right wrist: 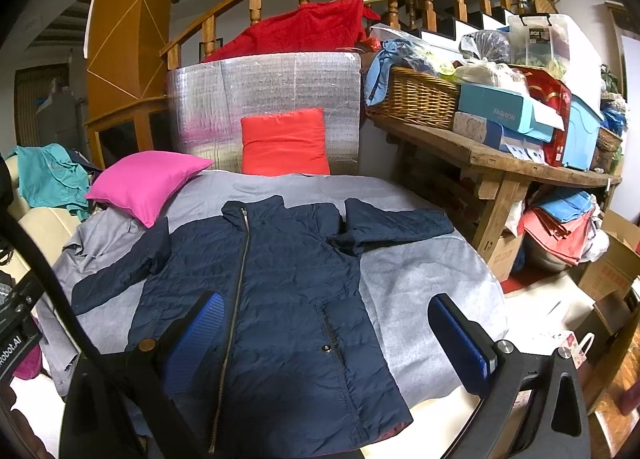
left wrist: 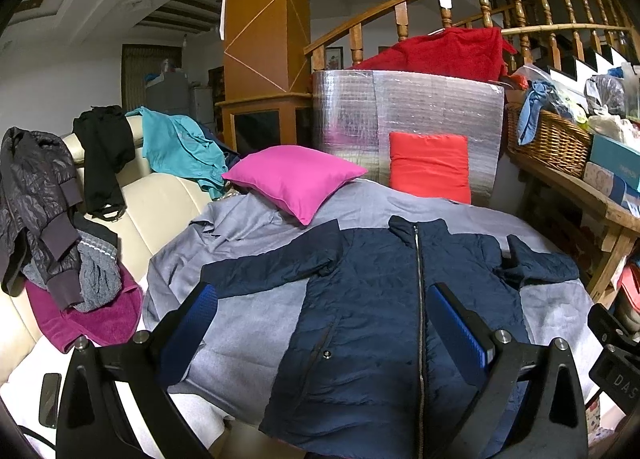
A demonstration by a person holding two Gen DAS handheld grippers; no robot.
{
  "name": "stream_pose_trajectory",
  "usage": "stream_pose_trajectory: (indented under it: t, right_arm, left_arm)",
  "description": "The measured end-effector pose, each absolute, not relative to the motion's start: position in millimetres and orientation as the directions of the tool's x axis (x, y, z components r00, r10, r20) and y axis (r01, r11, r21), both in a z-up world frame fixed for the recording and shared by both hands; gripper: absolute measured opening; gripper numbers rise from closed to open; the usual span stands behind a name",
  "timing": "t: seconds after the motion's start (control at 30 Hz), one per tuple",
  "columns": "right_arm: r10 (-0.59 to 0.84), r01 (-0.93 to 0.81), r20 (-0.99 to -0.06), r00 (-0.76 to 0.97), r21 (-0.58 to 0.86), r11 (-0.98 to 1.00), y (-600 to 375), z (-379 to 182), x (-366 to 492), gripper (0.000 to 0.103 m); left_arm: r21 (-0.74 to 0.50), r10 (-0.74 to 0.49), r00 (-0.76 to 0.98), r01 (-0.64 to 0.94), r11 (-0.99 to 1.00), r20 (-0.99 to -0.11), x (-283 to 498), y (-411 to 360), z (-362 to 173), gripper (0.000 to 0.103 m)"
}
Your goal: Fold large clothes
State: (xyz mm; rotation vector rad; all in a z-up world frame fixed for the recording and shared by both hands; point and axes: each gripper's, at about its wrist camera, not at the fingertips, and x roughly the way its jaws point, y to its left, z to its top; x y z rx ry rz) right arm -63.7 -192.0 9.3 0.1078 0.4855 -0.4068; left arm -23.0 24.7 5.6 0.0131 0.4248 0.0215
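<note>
A navy quilted zip jacket [left wrist: 372,311] lies flat, front up, zipped, sleeves spread to both sides, on a grey sheet [left wrist: 240,243]. It also shows in the right wrist view [right wrist: 280,299]. My left gripper [left wrist: 322,323] is open and empty, hovering above the jacket's lower left part. My right gripper [right wrist: 324,331] is open and empty, above the jacket's lower right part and hem.
A pink cushion [left wrist: 292,179] and a red cushion [left wrist: 430,165] sit at the sheet's far end against a silver foil panel [left wrist: 400,107]. Clothes pile on a cream sofa [left wrist: 160,199] at left. A cluttered wooden bench [right wrist: 520,163] with a wicker basket [right wrist: 412,97] stands at right.
</note>
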Motion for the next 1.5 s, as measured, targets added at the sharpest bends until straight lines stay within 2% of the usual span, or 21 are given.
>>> stream_pose_trajectory:
  t: [0.13, 0.3, 0.43, 0.57, 0.7, 0.8, 0.9, 1.0, 1.1, 1.2, 1.37, 1.5]
  right_arm:
    - [-0.350, 0.403, -0.472, 0.809, 0.012, 0.915, -195.1, 10.2, -60.4, 0.103]
    - [-0.339, 0.422, -0.516, 0.787, 0.049, 0.905, -215.6, 16.9, -54.3, 0.103]
    - [-0.319, 0.464, -0.557, 0.766, 0.136, 0.875, -253.5, 17.1, -50.2, 0.103]
    - [-0.294, 0.473, -0.542, 0.787, 0.225, 0.852, -302.3, 12.4, -39.7, 0.103]
    - [-0.257, 0.466, -0.536, 0.804, 0.300, 0.832, -353.9, -2.8, -15.9, 0.103]
    - [-0.179, 0.448, -0.542, 0.821, 0.417, 0.791, -398.9, -28.6, 11.7, 0.103]
    - [-0.155, 0.444, -0.511, 0.846, 0.512, 0.735, -433.2, -52.8, 36.7, 0.103]
    - [-0.140, 0.442, -0.490, 0.860, 0.579, 0.686, -458.7, -76.8, 57.6, 0.103]
    - [-0.134, 0.415, -0.431, 0.892, 0.666, 0.620, -490.6, -97.5, 82.9, 0.103]
    - [-0.127, 0.397, -0.393, 0.911, 0.749, 0.531, -529.2, -122.1, 108.7, 0.103]
    - [-0.081, 0.442, -0.446, 0.892, 0.816, 0.372, -589.3, -167.5, 156.0, 0.086]
    - [-0.093, 0.516, -0.516, 0.852, 0.797, 0.314, -624.4, -196.8, 187.0, 0.080]
  left_arm:
    - [0.010, 0.026, 0.908, -0.024, 1.000, -0.417, -19.2, 27.8, 6.5, 0.103]
    - [0.009, 0.024, 0.895, -0.023, 1.000, -0.445, -7.5, 31.0, 6.6, 0.103]
    - [0.008, 0.029, 0.891, -0.029, 1.000, -0.454, 7.4, 33.9, 8.1, 0.103]
    - [0.028, 0.046, 0.880, -0.037, 0.999, -0.473, 33.2, 31.8, 3.0, 0.103]
    - [0.020, 0.024, 0.847, -0.016, 1.000, -0.531, 77.8, 21.5, -13.7, 0.103]
    - [0.007, -0.003, 0.810, 0.008, 1.000, -0.586, 120.4, 7.5, -31.3, 0.103]
    - [-0.006, -0.003, 0.793, -0.001, 1.000, -0.609, 155.3, -4.4, -44.9, 0.103]
    - [-0.022, 0.002, 0.804, -0.020, 1.000, -0.595, 188.5, -16.4, -55.8, 0.103]
    - [-0.020, 0.006, 0.817, -0.022, 1.000, -0.577, 215.3, -26.4, -65.0, 0.103]
    - [-0.013, 0.017, 0.794, -0.031, 0.999, -0.608, 253.9, -35.3, -85.7, 0.103]
    - [-0.018, 0.052, 0.759, -0.084, 0.996, -0.650, 291.7, -33.9, -123.5, 0.103]
    - [0.014, 0.079, 0.693, -0.099, 0.995, -0.717, 313.1, -33.3, -153.3, 0.103]
